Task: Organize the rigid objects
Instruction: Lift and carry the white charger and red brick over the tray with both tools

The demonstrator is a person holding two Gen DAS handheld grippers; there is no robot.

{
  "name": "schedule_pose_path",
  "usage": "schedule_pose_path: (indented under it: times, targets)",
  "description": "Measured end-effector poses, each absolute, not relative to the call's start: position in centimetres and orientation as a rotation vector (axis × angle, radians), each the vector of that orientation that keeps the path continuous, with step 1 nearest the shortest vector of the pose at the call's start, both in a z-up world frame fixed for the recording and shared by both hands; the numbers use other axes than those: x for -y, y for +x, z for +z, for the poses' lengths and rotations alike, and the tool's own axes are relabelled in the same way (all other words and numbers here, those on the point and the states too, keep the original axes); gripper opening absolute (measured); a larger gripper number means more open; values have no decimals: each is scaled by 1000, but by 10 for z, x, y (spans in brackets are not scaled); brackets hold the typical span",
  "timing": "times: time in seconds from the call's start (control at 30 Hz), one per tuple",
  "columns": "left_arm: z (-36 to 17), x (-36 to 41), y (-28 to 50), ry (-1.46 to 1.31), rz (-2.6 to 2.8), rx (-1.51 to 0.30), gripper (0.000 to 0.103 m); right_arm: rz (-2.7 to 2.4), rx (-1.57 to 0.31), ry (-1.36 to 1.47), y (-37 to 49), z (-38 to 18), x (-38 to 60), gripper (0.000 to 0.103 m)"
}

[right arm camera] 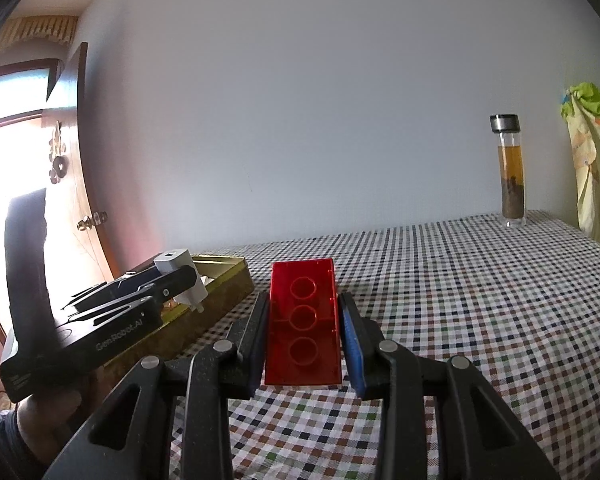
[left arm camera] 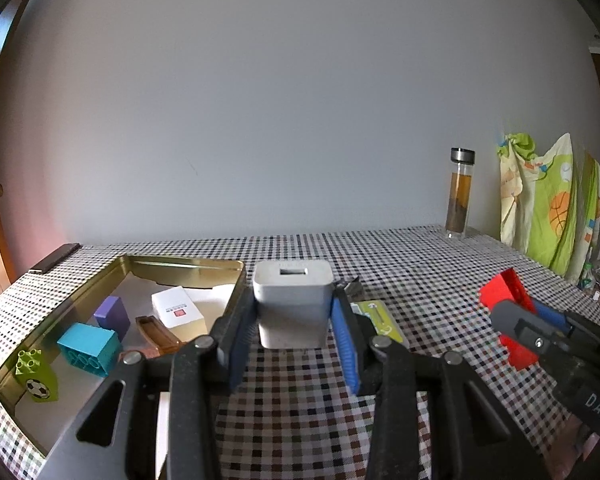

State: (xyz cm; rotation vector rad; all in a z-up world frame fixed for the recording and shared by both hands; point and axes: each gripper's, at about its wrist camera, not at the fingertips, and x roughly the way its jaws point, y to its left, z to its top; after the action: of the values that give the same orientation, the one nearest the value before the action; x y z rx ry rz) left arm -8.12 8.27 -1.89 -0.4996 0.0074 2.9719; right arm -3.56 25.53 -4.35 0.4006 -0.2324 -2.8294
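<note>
My left gripper (left arm camera: 294, 312) is shut on a white USB charger (left arm camera: 293, 300) and holds it above the checkered table, just right of the gold tin tray (left arm camera: 100, 280). The tray holds a teal brick (left arm camera: 89, 349), a purple block (left arm camera: 112, 314), a green football brick (left arm camera: 38, 376), a white box (left arm camera: 177, 308) and a brown piece (left arm camera: 156, 334). My right gripper (right arm camera: 303, 320) is shut on a red brick (right arm camera: 302, 322), underside facing the camera, held above the table. The red brick (left arm camera: 504, 292) also shows at the right of the left wrist view. The charger (right arm camera: 182, 276) shows in the right wrist view.
A glass bottle of brownish liquid (left arm camera: 460, 194) stands at the table's back right by the wall. A green patterned cloth (left arm camera: 548, 200) hangs at the far right. A yellow-green card (left arm camera: 380, 316) lies on the table behind my left gripper. A dark phone (left arm camera: 56, 258) lies at the back left.
</note>
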Motion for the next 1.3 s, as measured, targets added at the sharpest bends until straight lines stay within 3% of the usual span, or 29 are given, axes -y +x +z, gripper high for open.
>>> schedule_pose_path:
  times: [1.3]
  targets:
    - [-18, -30, -65, -468, 3029, 118, 37, -2762, 174, 405, -39, -41, -197, 36]
